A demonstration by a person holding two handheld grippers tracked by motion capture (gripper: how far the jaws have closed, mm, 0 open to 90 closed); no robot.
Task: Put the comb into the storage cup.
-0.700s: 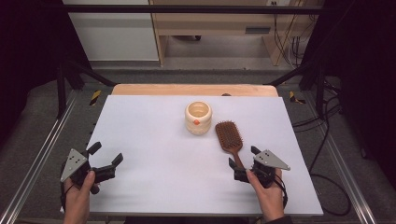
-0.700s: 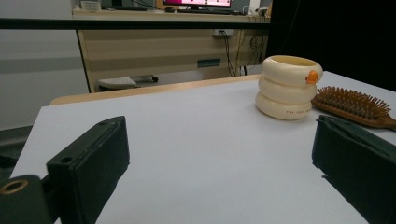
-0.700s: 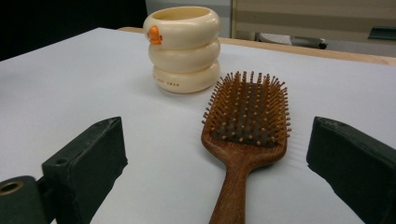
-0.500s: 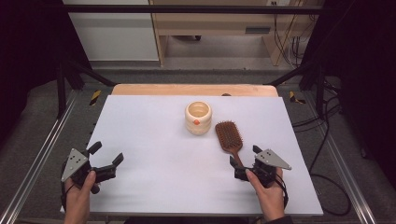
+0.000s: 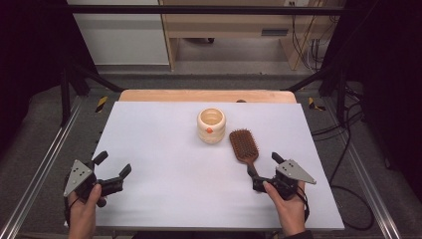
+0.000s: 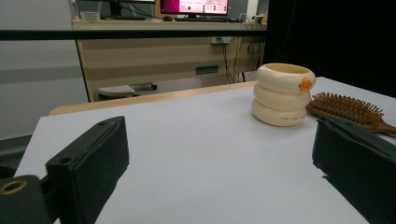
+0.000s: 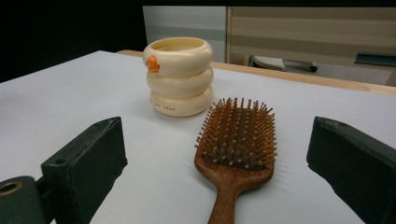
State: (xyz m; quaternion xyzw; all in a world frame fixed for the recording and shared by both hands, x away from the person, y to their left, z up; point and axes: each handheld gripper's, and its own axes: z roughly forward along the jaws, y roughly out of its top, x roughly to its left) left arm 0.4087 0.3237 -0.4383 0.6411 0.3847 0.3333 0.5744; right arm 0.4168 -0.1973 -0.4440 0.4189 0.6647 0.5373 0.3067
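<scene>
Hairbrush (image 5: 244, 146) lying bristles-up on the white tabletop (image 5: 164, 144), head just beside the cream ringed cup (image 5: 211, 125), wooden handle pointing back toward the person's side. Right tool (image 5: 263, 172) sitting low at the handle's end with both jaws spread wide, nothing pinched; in the right gripper view the handle (image 7: 224, 205) running up between the 2 black jaws without touching either. Left tool (image 5: 113, 171) resting near the tabletop's left front, likewise gaping open and holding nothing, well apart from cup and brush.

Risks, judging from this layout:
- Closing on a narrow, rounded, polished handle: likely slipping or rolling between flat pads, the brush twisting bristles-down.
- Gripping at the far end of the handle: the heavier head probably sagging on lifting, pivoting in the grip.
- Pushing forward before closing: the brush sliding ahead, the head nudging the cup, possibly tipping it.
- Coming in too low: jaw tips scraping the tabletop and skidding.
</scene>
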